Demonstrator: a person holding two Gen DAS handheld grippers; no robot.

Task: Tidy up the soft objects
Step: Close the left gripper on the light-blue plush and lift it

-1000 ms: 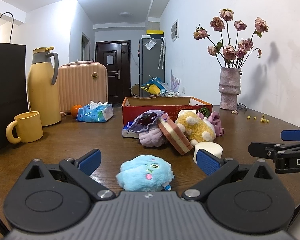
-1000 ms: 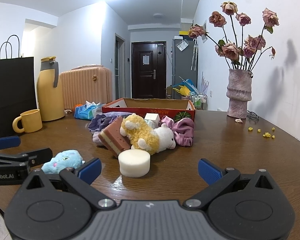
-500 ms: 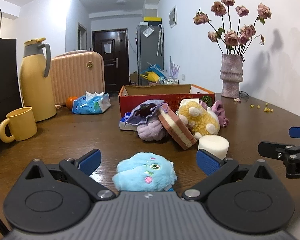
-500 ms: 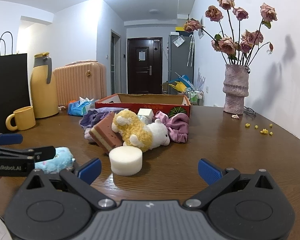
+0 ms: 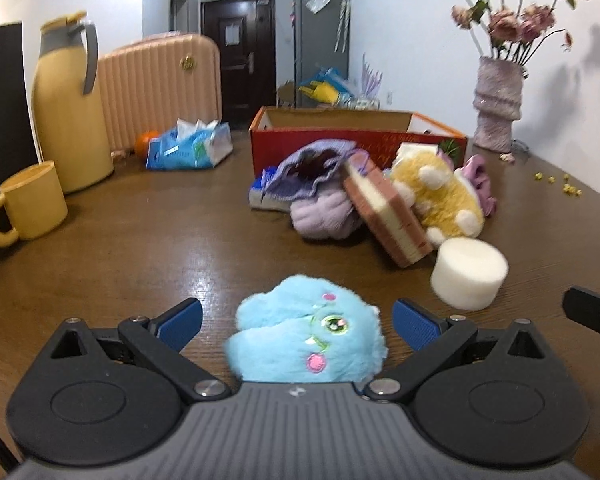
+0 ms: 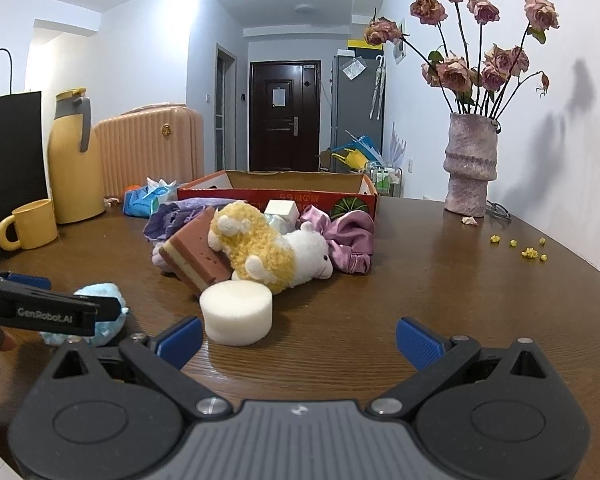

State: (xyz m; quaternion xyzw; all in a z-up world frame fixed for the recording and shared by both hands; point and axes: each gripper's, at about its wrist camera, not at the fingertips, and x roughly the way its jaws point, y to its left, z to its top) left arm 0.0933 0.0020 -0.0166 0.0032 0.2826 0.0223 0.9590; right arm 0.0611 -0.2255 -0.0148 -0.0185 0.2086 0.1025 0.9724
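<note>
A blue plush toy [image 5: 306, 344] lies on the brown table between the wide-open fingers of my left gripper [image 5: 298, 322], with gaps on both sides; it also shows in the right wrist view [image 6: 100, 308]. A white foam cylinder [image 5: 468, 276] [image 6: 236, 312] stands to its right, just ahead of the left finger of my open, empty right gripper [image 6: 298, 340]. Behind lie a striped sponge block [image 5: 384, 208], a yellow and white plush lamb [image 6: 272, 248], purple cloths [image 5: 316, 184] and a pink scrunchie [image 6: 348, 240]. A red cardboard box [image 6: 276, 194] stands behind the pile.
A yellow mug [image 5: 24, 204], a yellow thermos jug [image 5: 72, 116], a black paper bag [image 6: 12, 168], a tissue pack [image 5: 188, 146] and a beige suitcase [image 5: 160, 88] are at the left. A vase of dried roses [image 6: 470, 168] stands at the right, with yellow crumbs [image 6: 526, 248] nearby.
My left gripper has moved forward and dipped, so the blue plush sits deeper between its open fingers. My right gripper has edged closer to the foam cylinder.
</note>
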